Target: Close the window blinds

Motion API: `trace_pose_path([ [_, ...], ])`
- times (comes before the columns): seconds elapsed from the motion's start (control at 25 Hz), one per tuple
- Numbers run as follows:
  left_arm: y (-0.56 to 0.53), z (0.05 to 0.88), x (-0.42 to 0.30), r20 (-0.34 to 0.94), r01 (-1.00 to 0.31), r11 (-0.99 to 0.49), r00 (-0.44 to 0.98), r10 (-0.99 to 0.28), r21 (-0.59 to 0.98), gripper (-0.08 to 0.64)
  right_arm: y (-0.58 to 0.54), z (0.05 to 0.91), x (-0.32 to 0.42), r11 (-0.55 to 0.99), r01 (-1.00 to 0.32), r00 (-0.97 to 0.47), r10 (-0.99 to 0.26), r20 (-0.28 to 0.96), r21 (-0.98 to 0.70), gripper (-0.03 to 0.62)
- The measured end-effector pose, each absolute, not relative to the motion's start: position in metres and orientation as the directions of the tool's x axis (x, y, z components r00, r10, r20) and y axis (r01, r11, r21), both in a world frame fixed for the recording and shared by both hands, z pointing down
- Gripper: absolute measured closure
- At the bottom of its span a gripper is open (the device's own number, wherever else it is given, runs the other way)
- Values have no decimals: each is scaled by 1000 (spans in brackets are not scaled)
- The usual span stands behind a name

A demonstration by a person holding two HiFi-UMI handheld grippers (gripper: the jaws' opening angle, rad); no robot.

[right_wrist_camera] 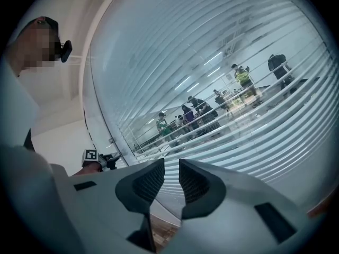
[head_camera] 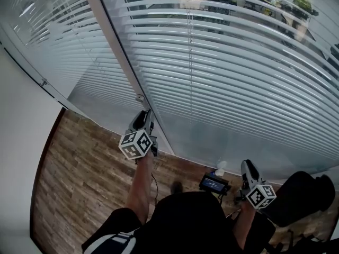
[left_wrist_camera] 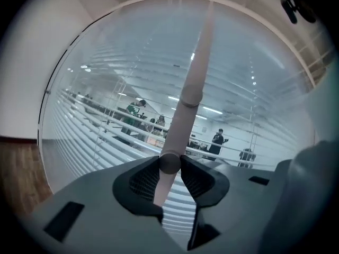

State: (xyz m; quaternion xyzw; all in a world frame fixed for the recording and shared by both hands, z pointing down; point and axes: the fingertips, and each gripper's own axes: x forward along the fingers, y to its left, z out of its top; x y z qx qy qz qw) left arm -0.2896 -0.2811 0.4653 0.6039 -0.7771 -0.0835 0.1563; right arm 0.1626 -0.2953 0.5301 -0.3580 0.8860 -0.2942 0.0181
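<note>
Lowered white blinds [head_camera: 238, 62], part open

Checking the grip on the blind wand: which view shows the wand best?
The left gripper view: the wand runs up the middle, and the left tool is shut on it. The head view shows that tool by the window frame, the wand hard to pick out. The right gripper view shows no wand.

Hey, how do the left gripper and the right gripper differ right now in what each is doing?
The left gripper has its jaws shut on the blind wand; the right gripper has its jaws slightly apart with nothing between them. In the head view the left gripper is held up close to the blinds, while the right gripper sits lower, beside the person's body. Both point toward the blinds.
</note>
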Motion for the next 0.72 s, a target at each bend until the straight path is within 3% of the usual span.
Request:
trace_pose_path([
  [0.2,-284,465,-286,210,-958,287,-275,-938,29,420,-298,532,162,575,-619,-747,-642,174,-534,500],
  [0.4,-285,468,-286,236,-913,292,-361,-902,-284,420,-298,532,160,574,-621,-747,-639,182,-533,500],
  [0.72,-286,467,-284,233,-901,285,-369,-900,-326,420,-300,531,158,587,-613,-755,-633,173,-530,500],
])
